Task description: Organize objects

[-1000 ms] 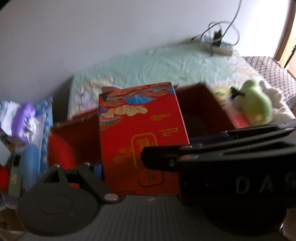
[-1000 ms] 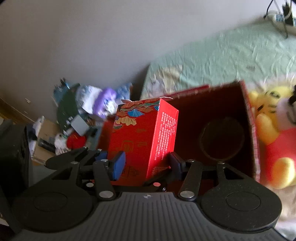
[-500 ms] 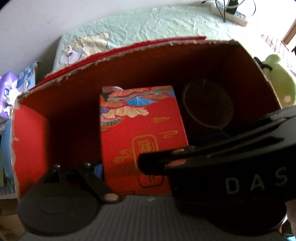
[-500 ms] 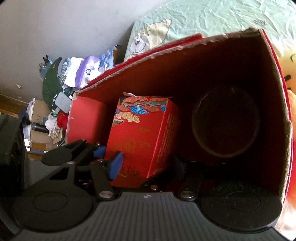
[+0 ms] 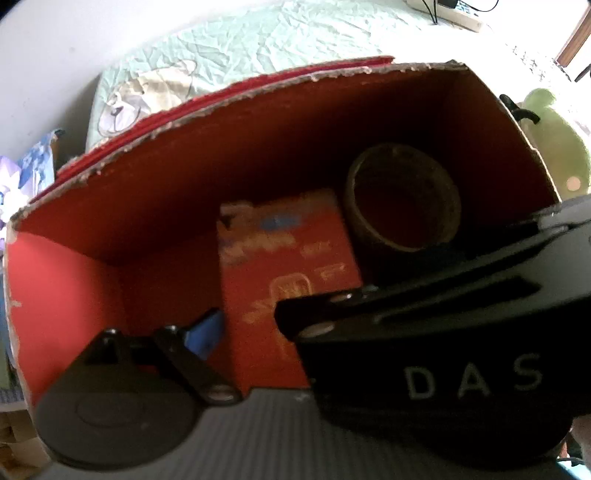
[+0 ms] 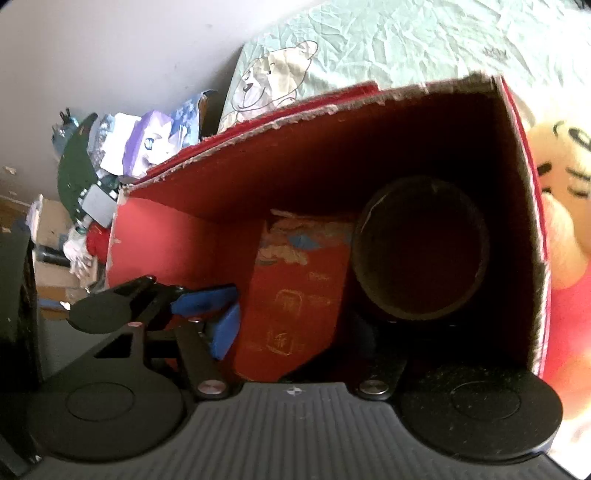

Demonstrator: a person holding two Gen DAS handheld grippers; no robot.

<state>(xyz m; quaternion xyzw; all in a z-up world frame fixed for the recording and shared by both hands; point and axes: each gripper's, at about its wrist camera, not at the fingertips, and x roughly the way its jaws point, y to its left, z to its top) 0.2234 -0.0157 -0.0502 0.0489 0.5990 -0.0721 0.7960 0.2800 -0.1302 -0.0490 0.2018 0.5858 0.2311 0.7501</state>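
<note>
A small red carton with gold and blue print (image 5: 284,273) sits inside a big open red cardboard box (image 5: 258,155), beside a brown roll of tape (image 5: 402,195). It also shows in the right wrist view (image 6: 295,302), next to the roll (image 6: 421,247) in the box (image 6: 332,155). My left gripper (image 5: 273,325) and my right gripper (image 6: 295,332) both have their fingers on either side of the carton, deep in the box. Whether they still press it, I cannot tell. The right gripper's body (image 5: 443,332) hides the left gripper's right finger.
The box stands on a bed with a pale green sheet (image 6: 406,44). A yellow plush toy (image 6: 565,206) lies to the box's right and a green plush (image 5: 554,140) beyond it. Clutter of packets and boxes (image 6: 110,155) lies off the bed at left. A power strip (image 5: 458,14) lies at the far edge.
Both grippers have carried the small carton from above the box rim down into the big box, next to the tape roll. The carton now looks lower and blurred.
</note>
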